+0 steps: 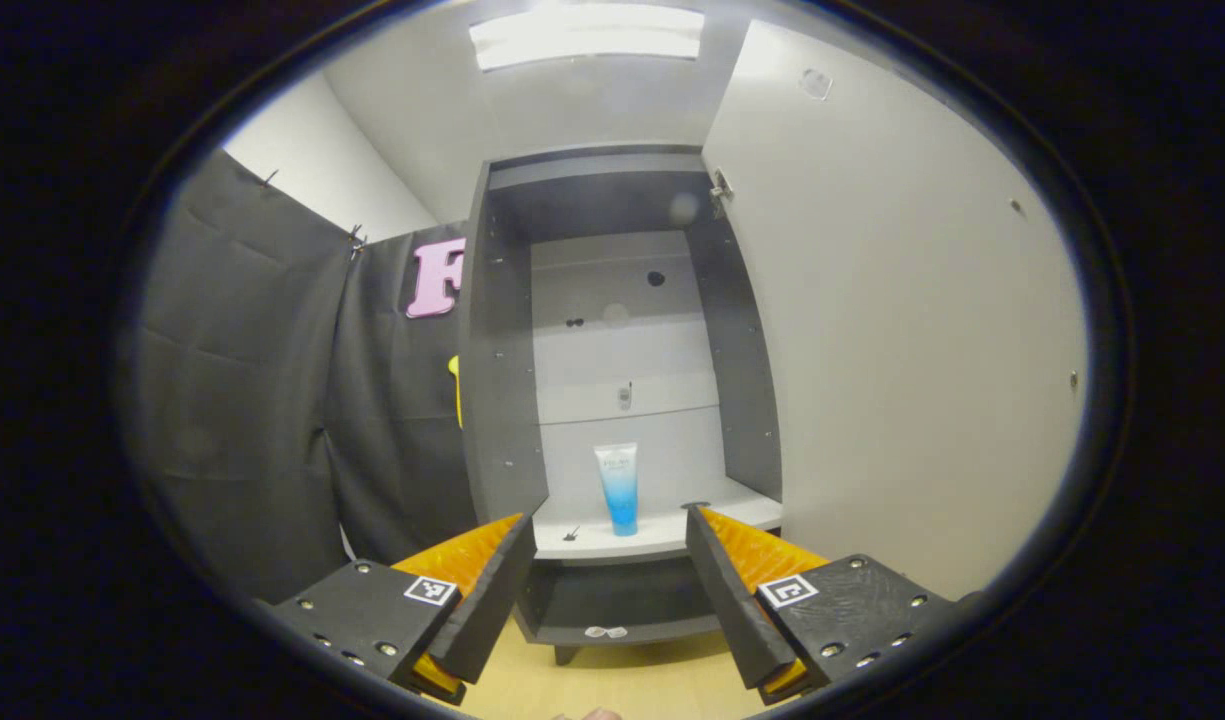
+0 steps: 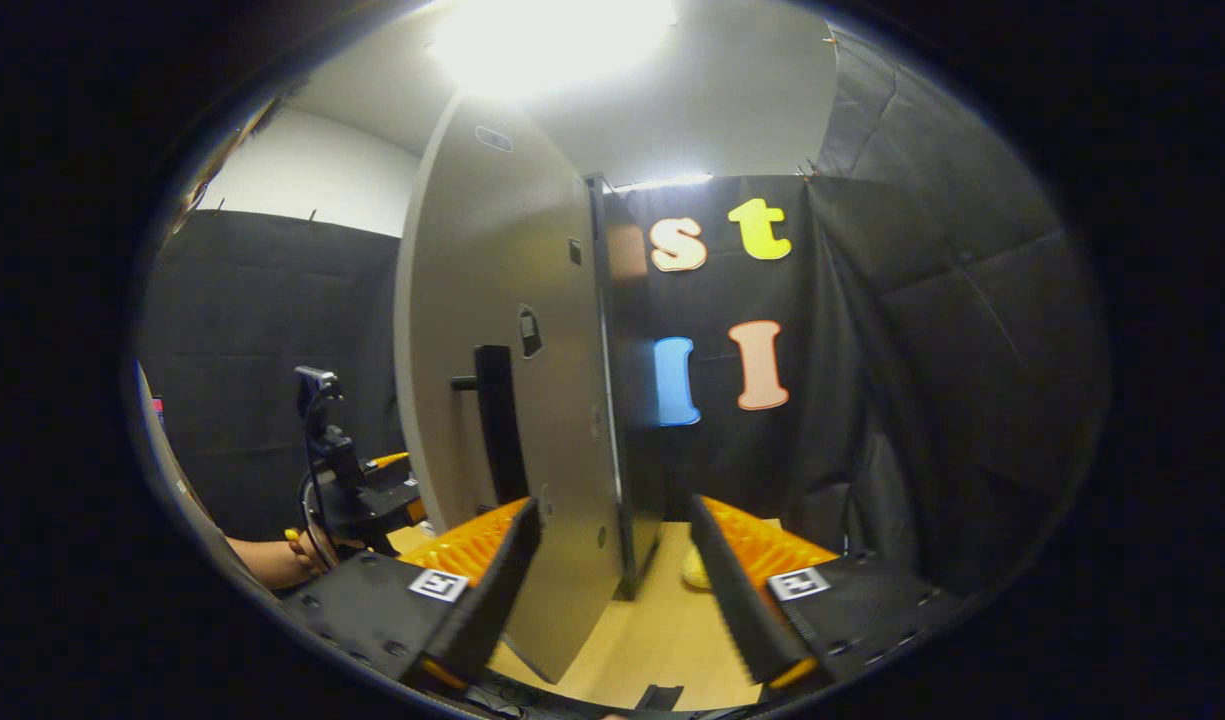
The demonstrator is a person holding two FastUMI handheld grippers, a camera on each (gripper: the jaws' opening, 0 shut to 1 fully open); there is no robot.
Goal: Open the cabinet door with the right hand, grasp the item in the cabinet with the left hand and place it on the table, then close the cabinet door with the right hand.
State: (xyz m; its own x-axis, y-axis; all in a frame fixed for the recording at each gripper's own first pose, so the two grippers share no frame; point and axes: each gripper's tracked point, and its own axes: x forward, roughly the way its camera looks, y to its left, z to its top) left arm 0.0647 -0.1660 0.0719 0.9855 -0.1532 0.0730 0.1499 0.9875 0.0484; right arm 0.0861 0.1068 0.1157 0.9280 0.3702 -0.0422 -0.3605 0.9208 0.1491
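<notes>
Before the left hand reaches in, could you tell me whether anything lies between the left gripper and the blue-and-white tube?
In the left gripper view, nothing does: the open left gripper faces the blue-and-white tube across bare white shelf.

Nothing legible appeared. The tube (image 1: 619,487), low at centre of the left gripper view, carried print too small to read; square coded markers sat on each gripper body.

left gripper view: faces straight into the open cabinet (image 1: 612,400) from just in front, slightly below its shelf | right gripper view: close to the door's (image 2: 512,400) outer face, looking along its free edge | shared: the door (image 1: 902,330), inner face versus outer face
</notes>
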